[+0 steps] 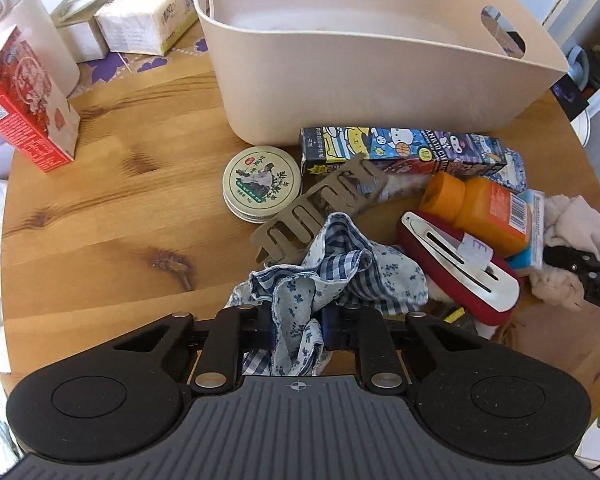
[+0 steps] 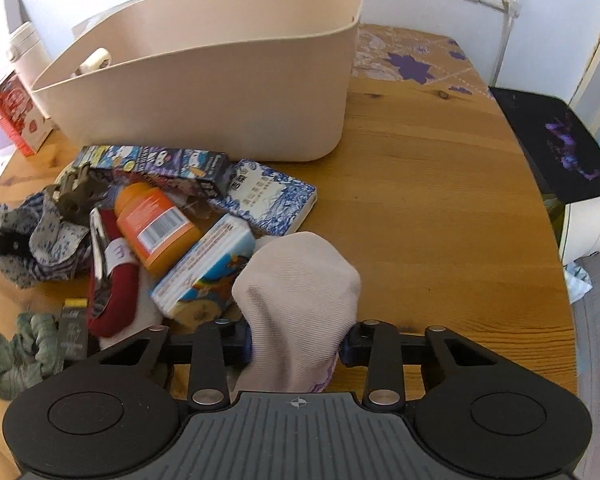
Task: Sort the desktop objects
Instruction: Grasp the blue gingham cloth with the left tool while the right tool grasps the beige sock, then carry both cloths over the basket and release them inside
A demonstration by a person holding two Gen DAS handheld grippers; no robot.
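My left gripper point(image 1: 297, 330) is shut on a blue-and-white floral and checked cloth point(image 1: 332, 272) at the near edge of the pile; it also shows in the right wrist view point(image 2: 48, 236). My right gripper point(image 2: 296, 340) is shut on a pale pink sock point(image 2: 300, 292), seen in the left wrist view point(image 1: 572, 232) at the pile's right. An empty beige bin point(image 1: 380, 80) stands behind the pile on the wooden table point(image 1: 100, 220). The pile holds an orange bottle point(image 1: 488, 208), a red-and-silver hair clip point(image 1: 460, 260), a tan claw clip point(image 1: 324, 204), a cartoon box point(image 1: 404, 148) and a round tin point(image 1: 262, 182).
A red carton point(image 1: 28, 112), a white tumbler point(image 1: 24, 24) and tissue packs point(image 1: 148, 20) stand at the back left. A blue-patterned book point(image 2: 272, 200), a colourful packet point(image 2: 208, 268) and a green scrunchie point(image 2: 16, 352) lie in the pile. A black stool point(image 2: 556, 144) stands right of the table.
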